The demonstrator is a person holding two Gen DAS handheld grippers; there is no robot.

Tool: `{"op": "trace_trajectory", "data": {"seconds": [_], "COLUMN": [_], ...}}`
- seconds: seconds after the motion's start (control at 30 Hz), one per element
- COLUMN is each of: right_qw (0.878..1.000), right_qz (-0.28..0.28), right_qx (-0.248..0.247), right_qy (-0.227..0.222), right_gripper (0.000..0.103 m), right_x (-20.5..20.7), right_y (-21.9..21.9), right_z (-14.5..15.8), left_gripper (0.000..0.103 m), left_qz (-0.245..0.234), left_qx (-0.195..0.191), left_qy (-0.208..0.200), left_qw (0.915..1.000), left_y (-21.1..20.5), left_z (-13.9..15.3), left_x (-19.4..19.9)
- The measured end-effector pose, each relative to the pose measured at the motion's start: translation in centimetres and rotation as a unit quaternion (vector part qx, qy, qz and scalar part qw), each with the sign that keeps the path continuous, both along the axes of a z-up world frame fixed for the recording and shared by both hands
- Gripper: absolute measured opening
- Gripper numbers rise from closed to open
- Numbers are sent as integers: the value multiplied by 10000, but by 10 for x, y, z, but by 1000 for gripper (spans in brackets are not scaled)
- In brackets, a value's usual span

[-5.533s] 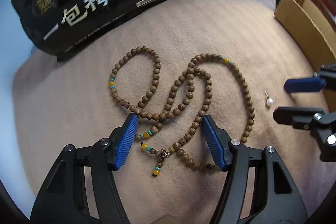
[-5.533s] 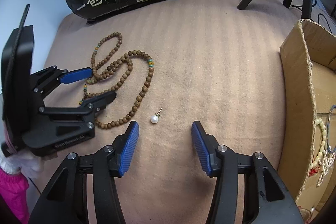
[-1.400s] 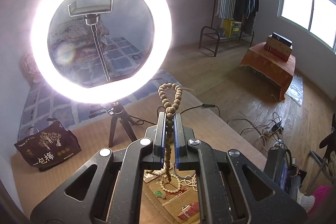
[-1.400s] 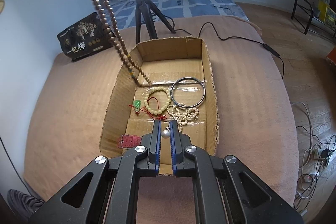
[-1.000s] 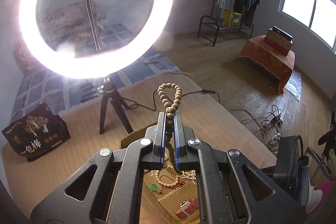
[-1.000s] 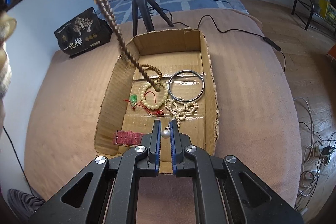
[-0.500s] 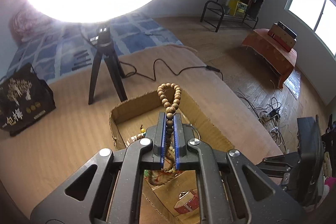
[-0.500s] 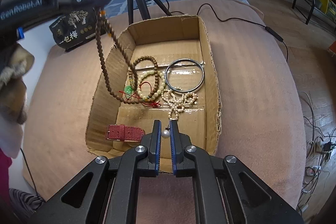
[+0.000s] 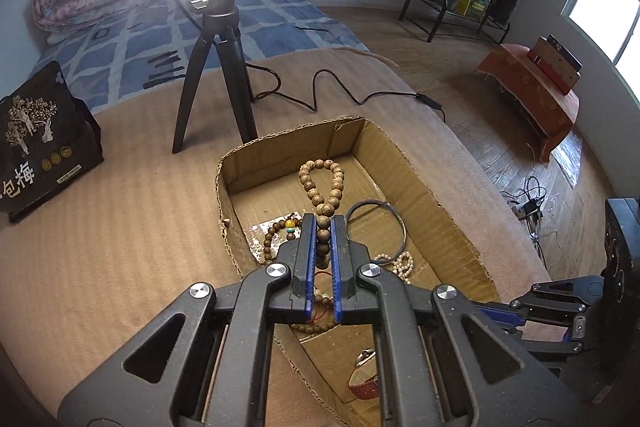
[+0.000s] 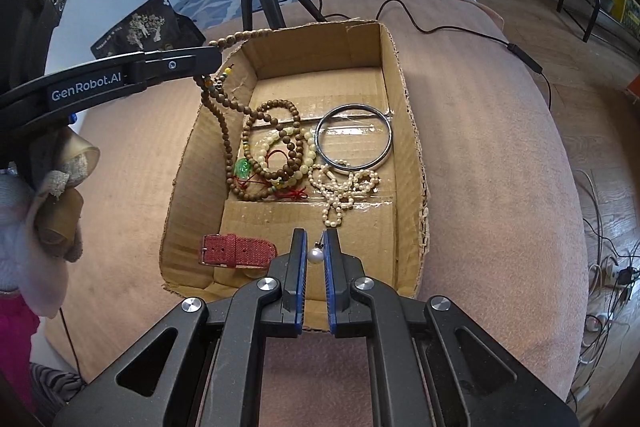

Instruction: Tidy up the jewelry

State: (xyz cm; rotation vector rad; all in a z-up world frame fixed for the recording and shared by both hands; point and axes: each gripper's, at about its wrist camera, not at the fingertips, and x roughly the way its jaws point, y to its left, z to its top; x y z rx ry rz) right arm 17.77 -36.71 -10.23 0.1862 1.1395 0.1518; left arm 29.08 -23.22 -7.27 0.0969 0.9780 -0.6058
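1. The long brown wooden bead necklace [image 9: 322, 205] with a few yellow and teal accent beads hangs from the left gripper [image 9: 322, 247]; a small loop of it sticks up past the fingertips, and the rest drops over the left wall of the box, with its lower coils resting on the box floor [image 10: 276, 143].
2. The left gripper's blue-padded jaws are clamped together on the bead strand, over the open box.
3. The small white pearl stud earring [image 10: 315, 254] sits pinched between the blue pads of the right gripper [image 10: 315, 255], whose jaws are closed on it just above the near end of the box.
4. The open brown cardboard box [image 10: 412, 163] lies on a tan ribbed blanket [image 10: 488, 155].
5. Inside the box, a pale cream bead bracelet with a green pendant and red cord [image 10: 304, 169] lies under the wooden coils.
6. Just to its right lies a round silver metal bangle [image 10: 354, 135], touching a heap of small white pearl strands [image 10: 344, 187].
7. A red woven watch strap [image 10: 236, 250] lies in the near-left corner.
8. Beyond the box stands a black tripod [image 9: 218, 67], with a black printed bag [image 9: 40, 131] to its left and a black cable [image 10: 480, 35] trailing off to the right.
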Motion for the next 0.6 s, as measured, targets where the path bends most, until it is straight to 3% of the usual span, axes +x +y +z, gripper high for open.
{"op": "trace_trajectory", "data": {"seconds": [0.13,0.2,0.27,0.3,0.37,0.43,0.6], "right_qw": [10000,10000,10000,10000,9999,9998,9995], "right_qz": [-3,-10,-5,-3,-4,-11,-23], "right_qx": [-30,-57,-61,-66,-73,-108,-111], "right_qy": [-43,-75,-61,-55,-87,-179,-298], "right_gripper": [7,7,7,9,30,39,39], "right_x": [-1,-2,-2,-3,-4,-6,-11], "right_y": [1,2,2,2,4,5,8], "right_z": [2,4,5,5,7,11,20], "left_gripper": [5,13,52,57,59,59,59], "left_qz": [-21,-31,-13,13,14,33,57], "left_qx": [44,72,65,52,42,60,21], "left_qy": [-6,5,-6,-46,-85,-91,-128], "left_qw": [10000,10000,10000,10000,10000,9999,9999], "left_y": [0,-1,0,1,2,4,9], "left_z": [2,2,3,4,6,7,14], "left_x": [-1,-2,-4,-6,-9,-10,-19]}}
